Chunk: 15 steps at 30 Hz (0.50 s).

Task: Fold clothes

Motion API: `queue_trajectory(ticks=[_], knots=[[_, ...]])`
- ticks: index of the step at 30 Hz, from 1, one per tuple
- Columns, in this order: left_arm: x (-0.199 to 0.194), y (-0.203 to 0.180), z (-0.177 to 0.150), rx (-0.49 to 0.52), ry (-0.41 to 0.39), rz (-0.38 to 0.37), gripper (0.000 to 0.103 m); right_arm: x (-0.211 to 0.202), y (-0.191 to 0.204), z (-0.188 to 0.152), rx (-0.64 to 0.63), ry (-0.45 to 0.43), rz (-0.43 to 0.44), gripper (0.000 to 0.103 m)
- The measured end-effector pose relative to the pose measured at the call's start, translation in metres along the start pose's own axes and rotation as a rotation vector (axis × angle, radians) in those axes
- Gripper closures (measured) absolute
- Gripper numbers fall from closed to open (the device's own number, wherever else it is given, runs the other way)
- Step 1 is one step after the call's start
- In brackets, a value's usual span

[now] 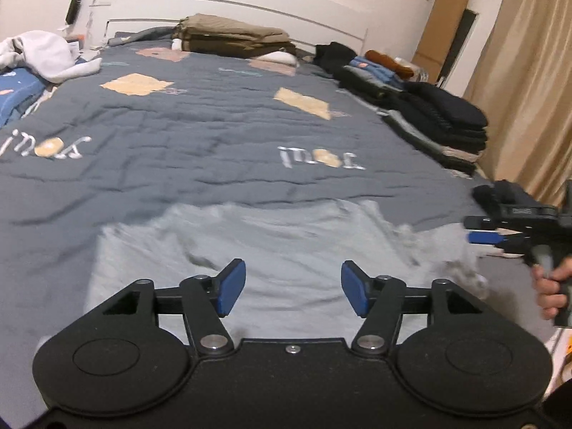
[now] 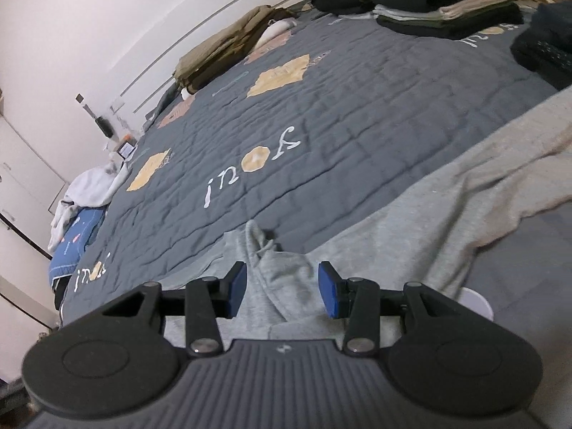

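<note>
Stacks of folded clothes point(image 1: 443, 114) line the bed's point(image 1: 214, 136) far edge. Before us, a grey garment point(image 1: 286, 250) lies partly folded; our left gripper point(image 1: 293, 287) and right gripper point(image 2: 282, 291) hover released, grasping nothing.

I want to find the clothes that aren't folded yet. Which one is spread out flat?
The light grey top right under the left tongs. It lies spread on the quilt; the dark clothes along the edge are stacked.
</note>
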<state>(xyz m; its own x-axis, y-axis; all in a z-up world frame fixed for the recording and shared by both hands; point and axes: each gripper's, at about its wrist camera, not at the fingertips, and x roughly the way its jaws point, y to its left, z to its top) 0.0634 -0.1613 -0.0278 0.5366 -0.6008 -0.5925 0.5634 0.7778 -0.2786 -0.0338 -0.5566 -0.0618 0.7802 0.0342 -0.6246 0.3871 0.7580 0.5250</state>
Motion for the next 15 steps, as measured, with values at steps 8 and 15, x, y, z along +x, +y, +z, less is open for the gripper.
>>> queue_trajectory(ticks=[8,15], knots=[[0.018,-0.057,-0.038,-0.032,0.013,-0.129,0.037,-0.027,-0.029,-0.004,-0.054,-0.051,-0.101,0.060],[0.038,-0.103,-0.055,0.059,0.029,-0.190,0.035,-0.052,-0.060,-0.004,-0.111,-0.108,-0.232,0.060]])
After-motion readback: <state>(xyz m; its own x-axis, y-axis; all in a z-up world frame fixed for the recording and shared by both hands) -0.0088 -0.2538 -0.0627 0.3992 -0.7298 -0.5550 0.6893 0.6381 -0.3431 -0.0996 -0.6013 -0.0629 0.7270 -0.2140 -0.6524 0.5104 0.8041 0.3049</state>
